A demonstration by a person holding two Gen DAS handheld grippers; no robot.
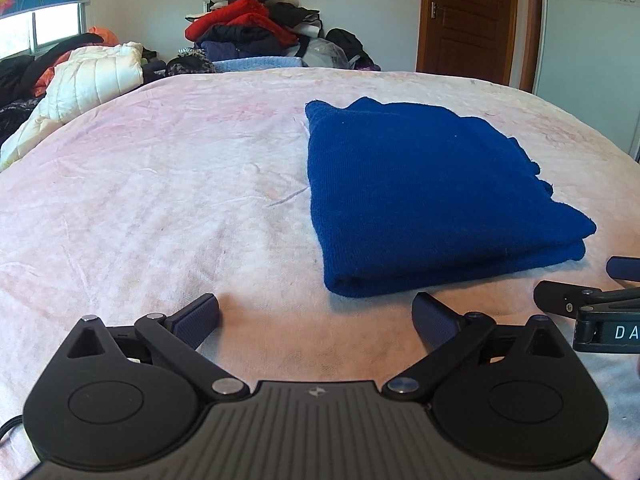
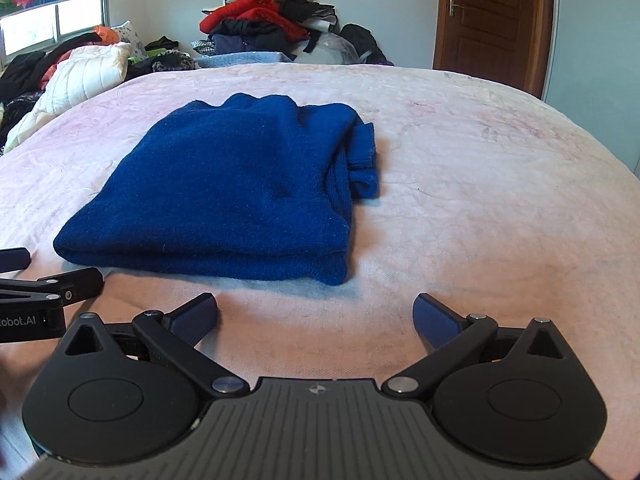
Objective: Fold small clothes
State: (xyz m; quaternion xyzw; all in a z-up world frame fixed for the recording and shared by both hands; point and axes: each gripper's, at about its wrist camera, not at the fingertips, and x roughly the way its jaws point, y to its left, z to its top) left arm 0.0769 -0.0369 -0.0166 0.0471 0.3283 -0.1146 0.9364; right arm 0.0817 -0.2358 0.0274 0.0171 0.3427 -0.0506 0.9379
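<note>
Folded deep-blue knitted garment (image 1: pixel 436 196) lies flat on the pale pink, crinkled bed cover (image 1: pixel 160 184), its thick folded edge facing both grippers. Just short of that edge the left gripper (image 1: pixel 316 316) stands with jaws spread wide, nothing between them. Beside it the right gripper (image 2: pixel 316 316) is equally wide and empty, clear of the garment

Daylight is coming in through the window (image 1: pixel 44 28) at the far left, lighting both views brightly and evenly. The panes are blowing out to near white. Soft, faint shadows are lying on the bedspread (image 1: pixel 160 200) just under the near edge of the folded blue sweater (image 2: pixel 224 192). Focus is staying sharp throughout. The fisheye lens is bowing the bed's far edge and darkening the corners.
</note>
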